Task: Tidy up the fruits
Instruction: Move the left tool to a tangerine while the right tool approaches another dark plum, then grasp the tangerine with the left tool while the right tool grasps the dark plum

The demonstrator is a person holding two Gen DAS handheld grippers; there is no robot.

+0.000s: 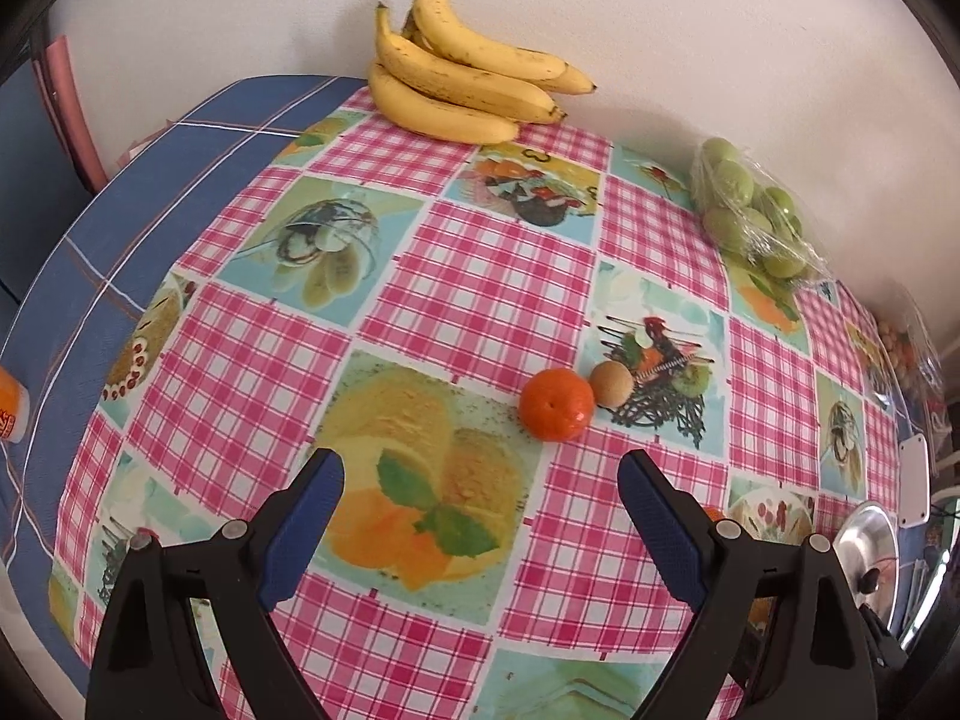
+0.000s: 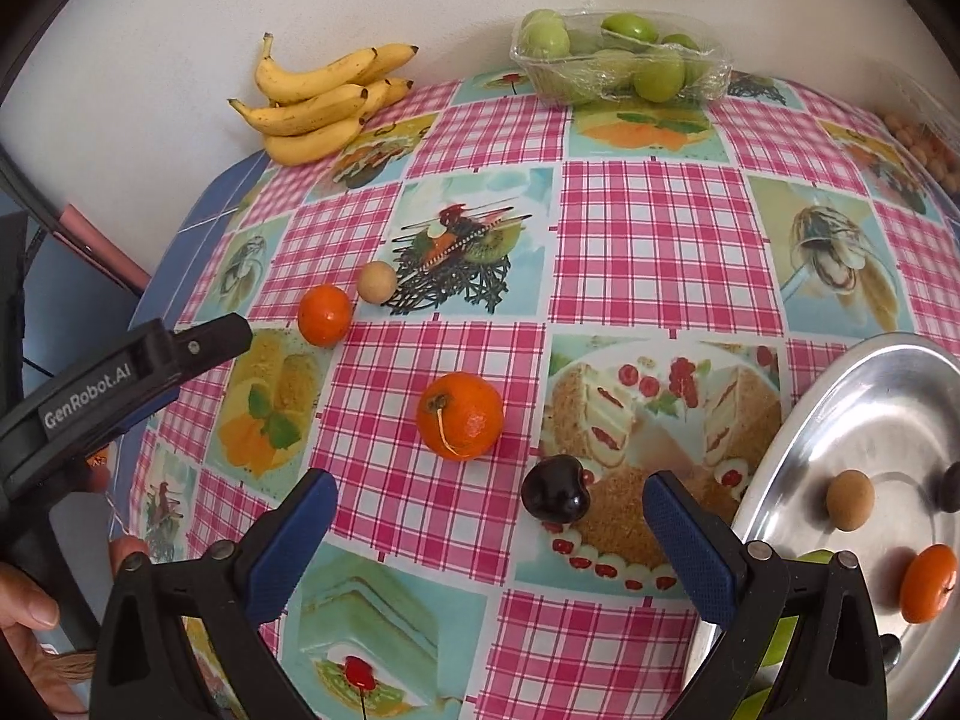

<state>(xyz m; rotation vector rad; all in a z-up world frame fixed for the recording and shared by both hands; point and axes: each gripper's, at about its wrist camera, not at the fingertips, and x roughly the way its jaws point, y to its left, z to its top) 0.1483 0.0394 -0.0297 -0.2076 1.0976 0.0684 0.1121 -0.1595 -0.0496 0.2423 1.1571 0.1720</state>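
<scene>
In the left wrist view my left gripper (image 1: 480,468) hangs open and empty over the checked tablecloth. A small mandarin (image 1: 557,405) and a round brown fruit (image 1: 611,384) lie touching just beyond its right finger. In the right wrist view my right gripper (image 2: 489,489) is open. A dark cherry (image 2: 555,489) lies on the cloth between its tips, nearer the right one, with no pad on it. A stemmed mandarin (image 2: 460,416) sits just ahead. The metal plate (image 2: 780,450) at right holds a brown fruit (image 2: 849,500) and a mandarin (image 2: 928,583).
Bananas (image 2: 324,102) and a wrapped tray of green fruit (image 2: 618,60) stand against the back wall. A bag of small brown fruits (image 2: 918,138) lies at the far right. A black finger (image 2: 204,343) of my left gripper reaches in from the left, above a person's hand (image 2: 30,600).
</scene>
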